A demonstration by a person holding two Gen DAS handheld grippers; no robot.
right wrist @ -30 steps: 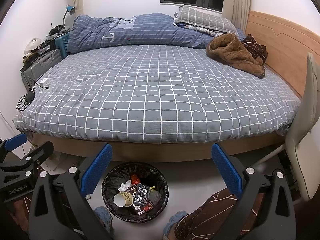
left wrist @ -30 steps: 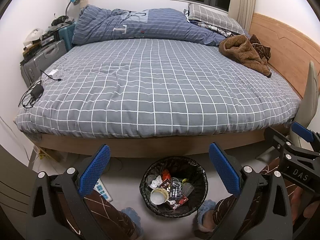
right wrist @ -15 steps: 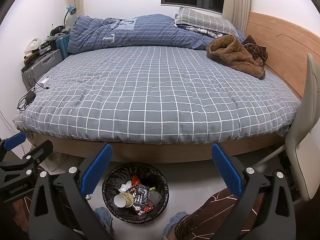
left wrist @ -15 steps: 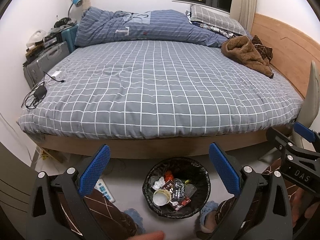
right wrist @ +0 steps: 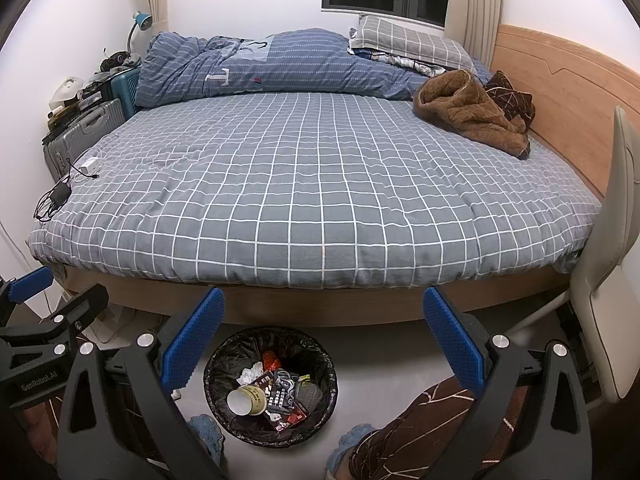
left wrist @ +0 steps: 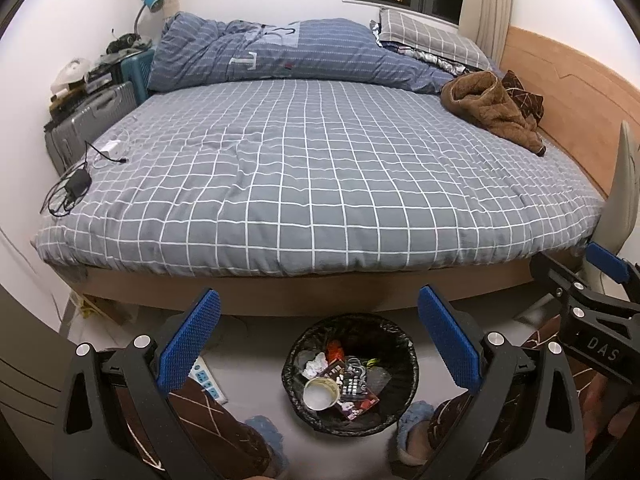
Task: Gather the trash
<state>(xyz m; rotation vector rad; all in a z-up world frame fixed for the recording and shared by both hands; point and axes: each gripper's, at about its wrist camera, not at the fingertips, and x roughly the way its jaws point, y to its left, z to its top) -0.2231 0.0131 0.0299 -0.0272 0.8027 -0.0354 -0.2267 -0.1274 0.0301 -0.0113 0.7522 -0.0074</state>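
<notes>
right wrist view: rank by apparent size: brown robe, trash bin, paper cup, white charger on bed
1. brown robe and trash bin: look alike, bin nearer, so unranked
2. paper cup
3. white charger

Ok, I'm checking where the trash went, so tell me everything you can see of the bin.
The trash bin is round and open-topped, lined with a crinkled black plastic bag, upright on the grey floor below the bed's edge, between the person's slippered feet. Inside lie a tipped paper cup, crumpled white tissue, dark printed wrappers and something red.
</notes>
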